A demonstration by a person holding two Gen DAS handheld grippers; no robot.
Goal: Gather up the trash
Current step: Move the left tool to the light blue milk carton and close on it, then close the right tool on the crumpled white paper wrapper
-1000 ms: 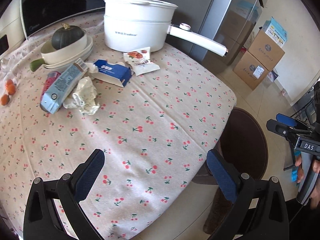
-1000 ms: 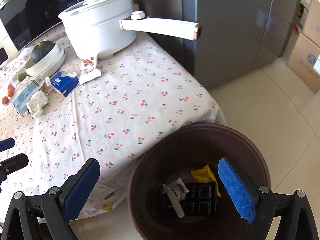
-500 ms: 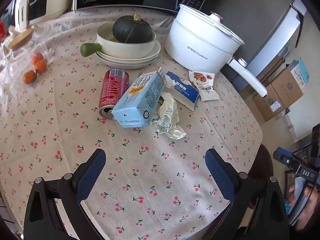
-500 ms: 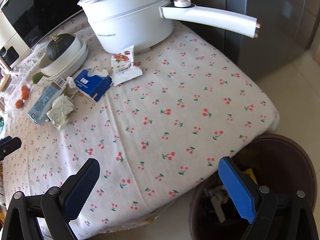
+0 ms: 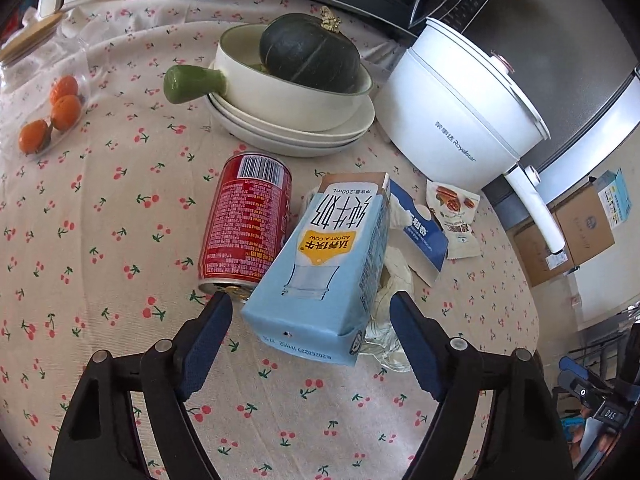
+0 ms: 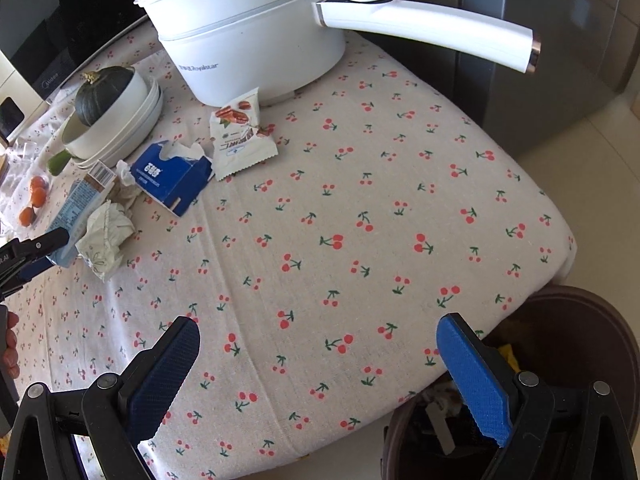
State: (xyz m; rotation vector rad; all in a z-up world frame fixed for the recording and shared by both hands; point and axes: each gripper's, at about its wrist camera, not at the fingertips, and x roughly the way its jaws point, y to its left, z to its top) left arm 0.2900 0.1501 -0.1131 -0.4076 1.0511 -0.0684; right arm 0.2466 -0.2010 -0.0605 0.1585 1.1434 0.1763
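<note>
The carton [image 5: 332, 256] lies on its side on the table [image 5: 100, 220], its near end between the tips of the left gripper [image 5: 310, 334], whose jaws stand wide, one to each side, neither pad touching it. Just left of the carton, partly ahead of the left jaw, lies the red can [image 5: 246, 226], touching the carton's side. Under and right of the carton, by the right jaw, is crumpled paper [image 5: 390, 312]; beyond that a torn blue box [image 5: 424, 236] and a snack wrapper [image 5: 454, 216]. Farther ahead: a pan [image 5: 280, 100] w/ a green handle on stacked plates, a dark squash [image 5: 310, 56] inside it — and a white pot [image 5: 460, 120] to the right. Oranges [image 5: 56, 114] sit far left.

The right gripper [image 6: 318, 374] hangs over the table's near edge, jaws wide, nothing between them but cloth. The bin [image 6: 568, 360] stands below the right jaw, off the table edge, w/ scraps of trash inside — contents mostly hidden. From here the carton [image 6: 76, 208], paper [image 6: 106, 236], box [image 6: 172, 176] and wrapper [image 6: 240, 136] are well ahead and to the left of the left jaw.
</note>
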